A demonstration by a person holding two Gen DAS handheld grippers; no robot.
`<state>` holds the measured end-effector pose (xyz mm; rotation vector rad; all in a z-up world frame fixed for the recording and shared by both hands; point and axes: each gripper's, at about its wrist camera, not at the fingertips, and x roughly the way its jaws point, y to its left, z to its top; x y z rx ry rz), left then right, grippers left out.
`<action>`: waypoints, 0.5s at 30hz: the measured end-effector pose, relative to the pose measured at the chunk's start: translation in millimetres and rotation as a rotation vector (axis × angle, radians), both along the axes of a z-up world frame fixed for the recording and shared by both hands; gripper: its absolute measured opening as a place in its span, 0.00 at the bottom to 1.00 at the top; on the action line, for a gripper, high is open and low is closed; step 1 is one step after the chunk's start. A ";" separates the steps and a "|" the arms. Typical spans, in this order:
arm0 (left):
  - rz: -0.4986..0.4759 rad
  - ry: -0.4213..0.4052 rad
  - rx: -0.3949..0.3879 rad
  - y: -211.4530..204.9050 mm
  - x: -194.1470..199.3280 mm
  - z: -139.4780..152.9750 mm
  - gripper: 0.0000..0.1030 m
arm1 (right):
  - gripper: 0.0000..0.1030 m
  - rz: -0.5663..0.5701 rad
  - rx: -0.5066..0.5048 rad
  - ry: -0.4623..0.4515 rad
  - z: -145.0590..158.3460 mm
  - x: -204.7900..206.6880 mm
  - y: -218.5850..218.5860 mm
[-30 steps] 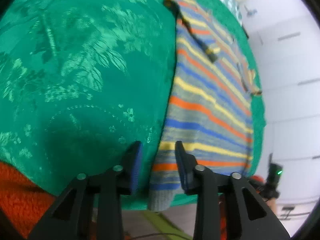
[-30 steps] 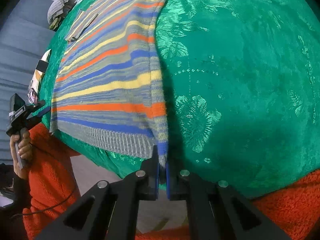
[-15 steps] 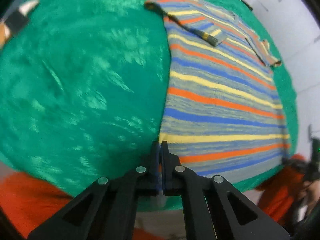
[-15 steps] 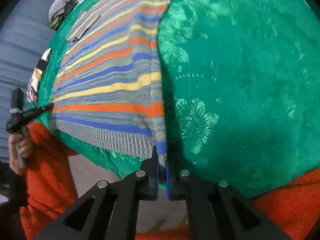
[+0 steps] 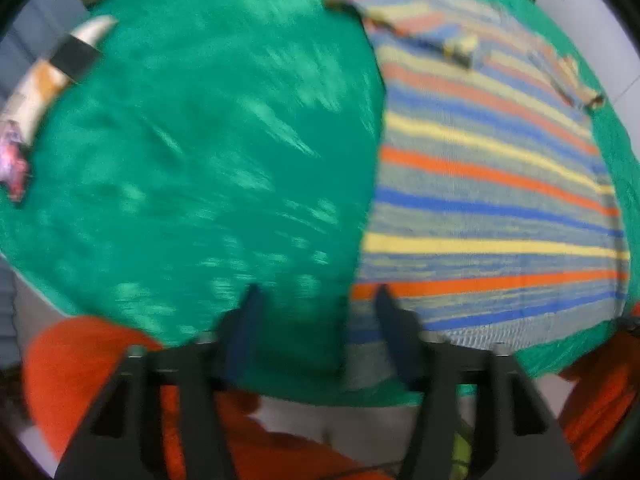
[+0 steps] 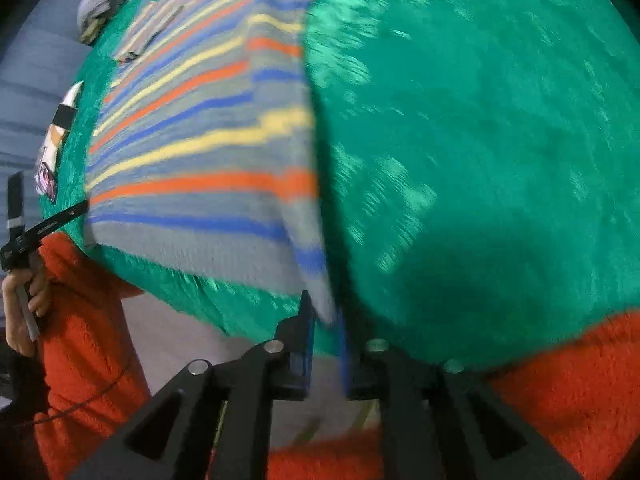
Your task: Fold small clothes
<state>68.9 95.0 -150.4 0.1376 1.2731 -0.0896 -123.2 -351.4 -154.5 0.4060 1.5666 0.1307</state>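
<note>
A striped knit sweater point(image 5: 492, 208), grey with blue, yellow and orange bands, lies flat on a green patterned cloth point(image 5: 208, 152). My left gripper point(image 5: 316, 312) is open at the sweater's near left hem corner, which lies beside its right finger. In the right wrist view the sweater point(image 6: 208, 152) fills the left side. My right gripper point(image 6: 324, 320) is open a little, with the sweater's near right hem corner lying between its fingers. Both views are motion-blurred.
The green cloth point(image 6: 480, 140) hangs over the near table edge. The person's orange fleece sleeves point(image 6: 560, 392) sit close below both grippers. A folded grey garment point(image 6: 104, 0) lies at the far left. A printed cloth item point(image 5: 44, 84) rests at the left edge.
My left gripper, shut on the hem corner half a second ago, has opened wide. My right gripper has parted its fingers from the hem corner that it was clamping.
</note>
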 end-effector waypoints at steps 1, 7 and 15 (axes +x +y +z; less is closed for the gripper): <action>0.007 -0.030 0.006 3.3 -3.3 8.5 0.69 | 0.17 0.005 -0.023 -0.019 10.7 -0.4 -5.4; 0.122 -0.191 -0.114 11.6 -6.2 52.1 0.76 | 0.67 0.162 -0.366 -0.376 111.5 74.6 -18.9; 0.181 -0.161 -0.171 -9.0 -12.1 30.0 0.78 | 0.72 0.431 -0.360 -0.565 53.7 257.7 62.0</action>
